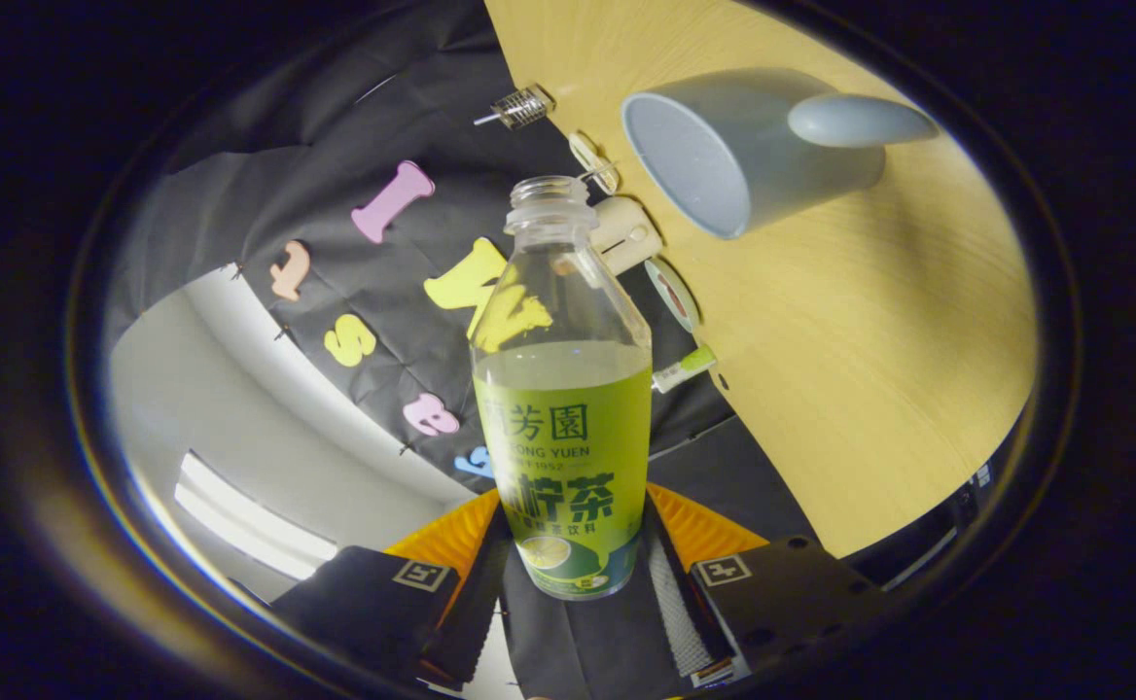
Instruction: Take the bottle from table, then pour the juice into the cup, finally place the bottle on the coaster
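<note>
A clear plastic bottle (568,437) with a green label is held between my fingers, my gripper (573,549) shut on its lower part. Its cap is off and pale juice fills it to just above the label. My whole view is rolled, so the wooden table (869,369) stands tilted beside the bottle. A grey-blue cup (753,156) with a handle stands on that table beyond the bottle's mouth and off to one side, its opening facing me. The bottle's mouth is apart from the cup's rim, and no juice is running out.
Along the table's edge near the bottle neck sit a metal clip (522,107), a beige clamp (623,233), a small round disc (672,292) and a green-and-white piece (685,367). The black booth wall hangs behind the bottle, with a lit white surface (247,525) past it.
</note>
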`<control>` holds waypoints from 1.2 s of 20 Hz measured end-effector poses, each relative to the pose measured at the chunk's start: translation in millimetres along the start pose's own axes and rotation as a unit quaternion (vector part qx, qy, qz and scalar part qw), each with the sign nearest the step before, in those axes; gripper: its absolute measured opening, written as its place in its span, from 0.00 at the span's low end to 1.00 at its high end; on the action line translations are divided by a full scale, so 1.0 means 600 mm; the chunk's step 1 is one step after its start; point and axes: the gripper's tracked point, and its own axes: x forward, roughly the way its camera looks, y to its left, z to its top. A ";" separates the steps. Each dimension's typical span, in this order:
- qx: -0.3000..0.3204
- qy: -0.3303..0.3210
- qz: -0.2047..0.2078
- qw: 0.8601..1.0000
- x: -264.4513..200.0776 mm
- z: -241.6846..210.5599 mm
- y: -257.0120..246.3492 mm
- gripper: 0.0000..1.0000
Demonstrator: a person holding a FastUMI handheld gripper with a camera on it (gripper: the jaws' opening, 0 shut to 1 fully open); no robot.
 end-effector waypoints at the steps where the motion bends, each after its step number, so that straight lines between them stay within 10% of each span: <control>1: 0.001 0.002 0.001 1.000 0.001 -0.002 -0.001 0.76; 16: -0.010 0.007 -0.017 1.000 -0.001 -0.005 -0.019 0.77; 24: -0.182 0.047 -0.129 0.974 -0.033 -0.036 -0.075 0.77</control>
